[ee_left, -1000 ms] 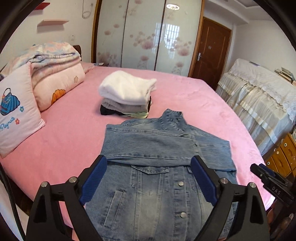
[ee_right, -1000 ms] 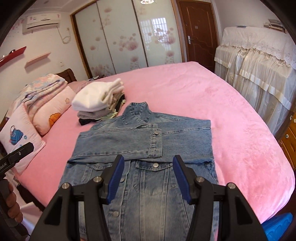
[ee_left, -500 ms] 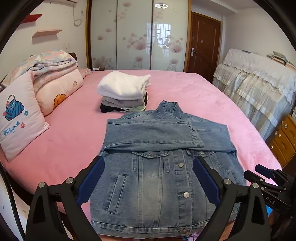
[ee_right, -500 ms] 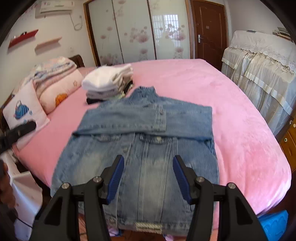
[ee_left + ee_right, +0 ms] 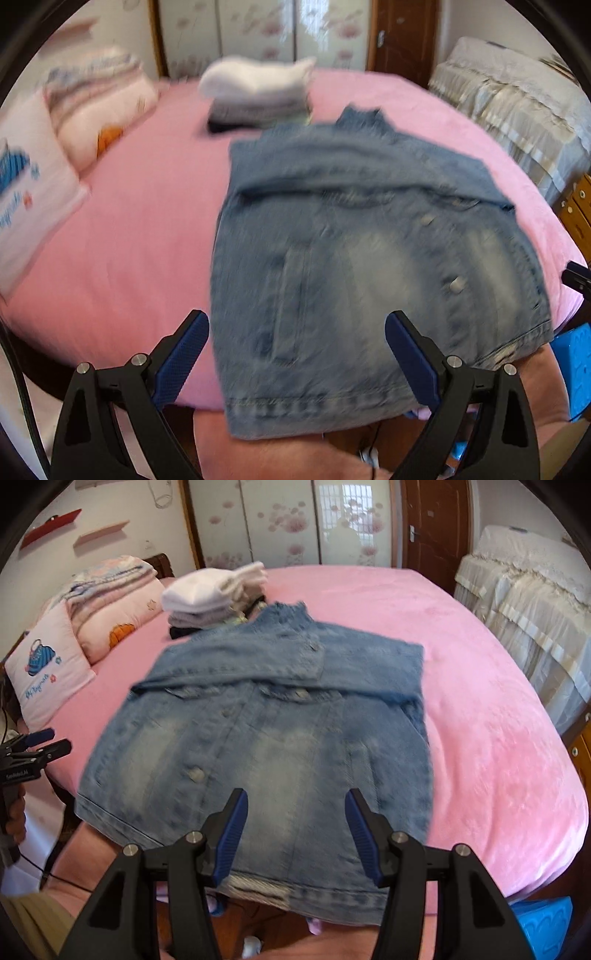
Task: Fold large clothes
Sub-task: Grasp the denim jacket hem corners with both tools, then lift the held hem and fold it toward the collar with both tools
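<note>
A blue denim jacket (image 5: 362, 251) (image 5: 273, 738) lies flat on the pink bed (image 5: 140, 229) (image 5: 491, 716), sleeves folded across its chest, its hem hanging over the near bed edge. My left gripper (image 5: 297, 336) hovers open above the jacket's hem, near its left side, with nothing between its blue pads. Above the hem's right half my right gripper (image 5: 295, 812) stands open too, holding nothing. Both views are blurred by motion. In the right wrist view, the left gripper (image 5: 40, 746) shows at the far left with a hand (image 5: 14, 812) on its handle.
A stack of folded clothes (image 5: 258, 92) (image 5: 214, 594) with a white top sits behind the jacket's collar. Pillows and a folded quilt (image 5: 88, 107) (image 5: 103, 598) lie at the left. A lace-covered piece of furniture (image 5: 517, 103) (image 5: 532, 602) stands right. A blue object (image 5: 543, 926) sits by the bed's near corner.
Both grippers have come down and back toward the near bed edge, so the jacket's hem is now in view under their fingers. The jacket has not moved.
</note>
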A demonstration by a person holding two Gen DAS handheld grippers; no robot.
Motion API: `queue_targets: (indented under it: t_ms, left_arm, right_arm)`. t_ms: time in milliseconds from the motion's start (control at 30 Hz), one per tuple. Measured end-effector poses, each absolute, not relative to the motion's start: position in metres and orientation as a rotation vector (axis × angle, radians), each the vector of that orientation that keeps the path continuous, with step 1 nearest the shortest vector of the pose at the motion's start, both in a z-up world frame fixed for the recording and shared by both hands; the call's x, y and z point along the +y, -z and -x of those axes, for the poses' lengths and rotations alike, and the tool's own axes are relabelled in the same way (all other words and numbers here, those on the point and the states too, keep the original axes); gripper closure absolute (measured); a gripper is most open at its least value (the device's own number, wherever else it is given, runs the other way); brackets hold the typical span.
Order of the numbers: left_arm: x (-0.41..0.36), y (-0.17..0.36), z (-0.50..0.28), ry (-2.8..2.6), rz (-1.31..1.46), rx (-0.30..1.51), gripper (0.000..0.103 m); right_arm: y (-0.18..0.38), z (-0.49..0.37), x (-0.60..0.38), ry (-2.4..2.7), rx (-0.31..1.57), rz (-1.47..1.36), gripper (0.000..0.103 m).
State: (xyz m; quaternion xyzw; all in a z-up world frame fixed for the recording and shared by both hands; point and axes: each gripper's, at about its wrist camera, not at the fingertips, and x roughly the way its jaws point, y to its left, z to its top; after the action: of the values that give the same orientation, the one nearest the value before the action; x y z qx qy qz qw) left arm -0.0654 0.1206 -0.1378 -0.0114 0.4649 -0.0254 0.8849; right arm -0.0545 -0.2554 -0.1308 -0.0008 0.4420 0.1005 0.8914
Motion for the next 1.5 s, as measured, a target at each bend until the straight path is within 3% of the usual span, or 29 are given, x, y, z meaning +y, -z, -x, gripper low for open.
queue_targets:
  t_ms: [300,400,633,867,900,1000,1033,1067,1267,1500]
  left_arm:
    - [0.192,0.211,0.06,0.039,0.231,1.118,0.009]
    - [0.198,0.226,0.06,0.087,0.251,1.146,0.014]
    - [0.196,0.254,0.058,0.198,0.27,1.211,0.015]
    - [0.195,0.259,0.057,0.206,0.268,1.214,0.015]
    - [0.193,0.257,0.057,0.205,0.259,1.218,0.022]
    - [0.18,0.252,0.054,0.249,0.243,1.25,0.07]
    - [0.175,0.248,0.054,0.23,0.21,1.249,0.079]
    - [0.171,0.244,0.054,0.224,0.189,1.247,0.087]
    - [0.15,0.209,0.049,0.172,0.14,1.242,0.091]
    - [0.168,0.131,0.019,0.203,0.459,1.076,0.092]
  right_arm:
    - [0.191,0.049,-0.33,-0.135,1.056,-0.099,0.048]
    - [0.214,0.048,-0.347,-0.126,1.129,-0.132,0.048]
    - [0.244,0.05,-0.364,-0.215,1.218,-0.273,0.051]
    - [0.247,0.05,-0.362,-0.27,1.231,-0.273,0.064]
    - [0.247,0.048,-0.36,-0.272,1.231,-0.263,0.065]
    - [0.241,0.045,-0.35,-0.283,1.221,-0.198,0.078]
    - [0.236,0.046,-0.344,-0.289,1.212,-0.159,0.086]
    - [0.234,0.045,-0.339,-0.285,1.214,-0.131,0.087]
    - [0.198,0.05,-0.319,-0.323,1.121,-0.024,0.091]
    - [0.127,0.029,-0.324,-0.381,0.926,-0.207,0.092]
